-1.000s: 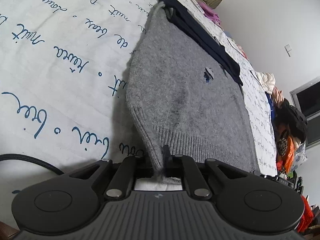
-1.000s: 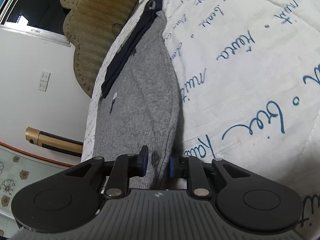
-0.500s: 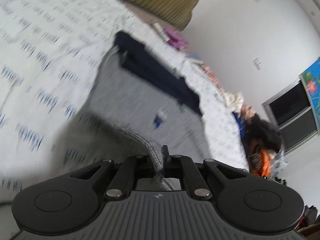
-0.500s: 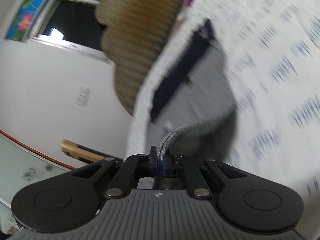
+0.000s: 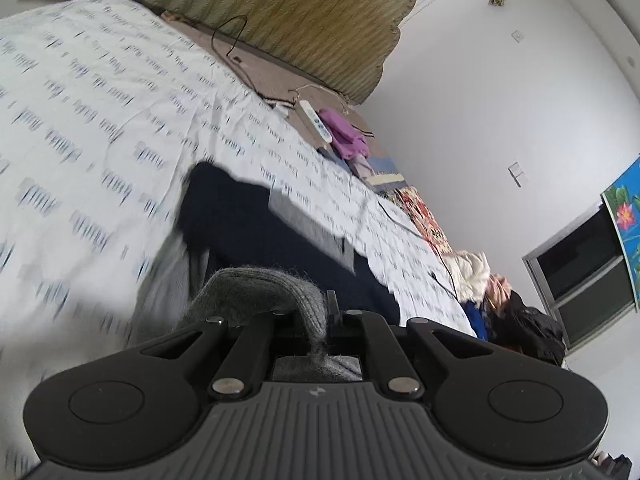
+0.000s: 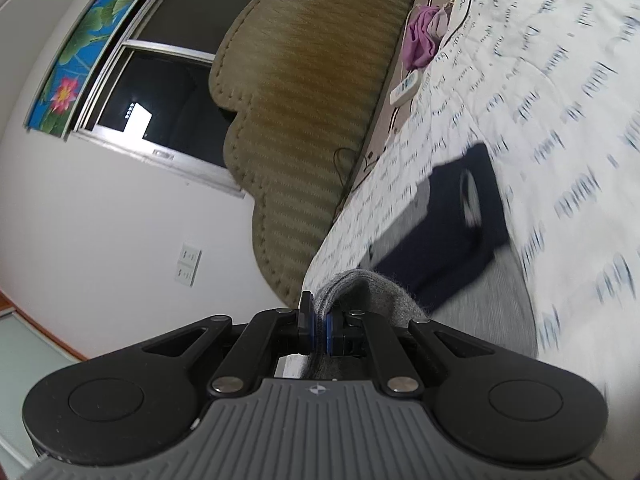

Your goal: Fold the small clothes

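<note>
Both grippers are clamped on the hem of a grey knit sweater. The left gripper pinches a ribbed fold that arches over its left finger, and the right gripper presses its blue pads onto another bunch of the same grey knit. Beyond the held edges, the rest of the sweater lies on a white bedsheet printed with blue script, with a navy garment lying on it further ahead. A padded olive headboard stands behind the bed, and a purple cloth and a white power strip lie near it
</note>
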`<state>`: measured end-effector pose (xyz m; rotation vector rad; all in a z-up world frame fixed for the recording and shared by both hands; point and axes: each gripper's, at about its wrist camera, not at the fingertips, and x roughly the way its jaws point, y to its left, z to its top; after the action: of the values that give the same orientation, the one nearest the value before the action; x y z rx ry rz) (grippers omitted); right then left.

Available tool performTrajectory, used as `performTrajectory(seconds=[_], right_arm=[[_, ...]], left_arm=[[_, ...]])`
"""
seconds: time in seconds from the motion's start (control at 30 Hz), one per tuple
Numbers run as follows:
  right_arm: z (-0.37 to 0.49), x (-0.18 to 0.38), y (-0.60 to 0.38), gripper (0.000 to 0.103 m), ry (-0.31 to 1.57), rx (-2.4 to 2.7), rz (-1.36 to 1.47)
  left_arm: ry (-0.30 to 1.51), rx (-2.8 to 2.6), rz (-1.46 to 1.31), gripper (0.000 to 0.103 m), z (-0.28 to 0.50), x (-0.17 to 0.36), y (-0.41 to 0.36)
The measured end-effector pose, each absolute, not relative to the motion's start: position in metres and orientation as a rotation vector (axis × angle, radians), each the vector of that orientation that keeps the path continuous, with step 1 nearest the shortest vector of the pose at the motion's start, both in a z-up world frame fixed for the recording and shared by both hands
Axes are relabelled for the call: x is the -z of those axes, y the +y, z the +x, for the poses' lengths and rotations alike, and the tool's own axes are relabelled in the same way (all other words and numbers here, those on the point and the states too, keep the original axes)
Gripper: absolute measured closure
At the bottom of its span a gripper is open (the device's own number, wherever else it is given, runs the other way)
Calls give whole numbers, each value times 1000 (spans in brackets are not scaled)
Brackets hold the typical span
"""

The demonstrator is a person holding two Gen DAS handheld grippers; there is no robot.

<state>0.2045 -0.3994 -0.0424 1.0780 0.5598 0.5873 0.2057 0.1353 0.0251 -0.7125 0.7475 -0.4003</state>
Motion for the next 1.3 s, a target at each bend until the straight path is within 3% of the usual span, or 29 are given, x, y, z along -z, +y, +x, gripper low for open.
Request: performTrajectory(seconds=[0.4,0.63,0.73,0.77,0.8,0.83,0.87,0.9,0.97,1.1,1.3], right_arm=[[370,87,-404,93,617,-468,1130],[413,119,-403,93,675,-387,1138],[416,136,-405,82,702,-333,1193],[415,141,-406,76,705,-317,1206],[412,143,-407,73,694,-317,1221],[407,142,-409,65,673,-327,1235],[402,138,-411,57,649,-337,1243],[397,133,-413,56,626,-344,1240],[385,121,-418,56,592,-359,1217],[347,96,-416,56,603,-378,1059],[239,91,-407,56,653,-353,916]], left_arm=[[795,269,-688,98,374,9,117],[813,234,-646,98,426,34,106],[891,226,-658,95,436,49,107],[913,214,-675,92,437,52,109],[916,215,-694,81,435,53,112],[902,211,-705,60,430,50,115],[868,204,-702,47,423,44,118],[811,202,-680,28,414,36,122],[689,183,-576,25,388,16,124],[647,120,-420,24,336,2,123],[711,37,-594,24,214,42,141]])
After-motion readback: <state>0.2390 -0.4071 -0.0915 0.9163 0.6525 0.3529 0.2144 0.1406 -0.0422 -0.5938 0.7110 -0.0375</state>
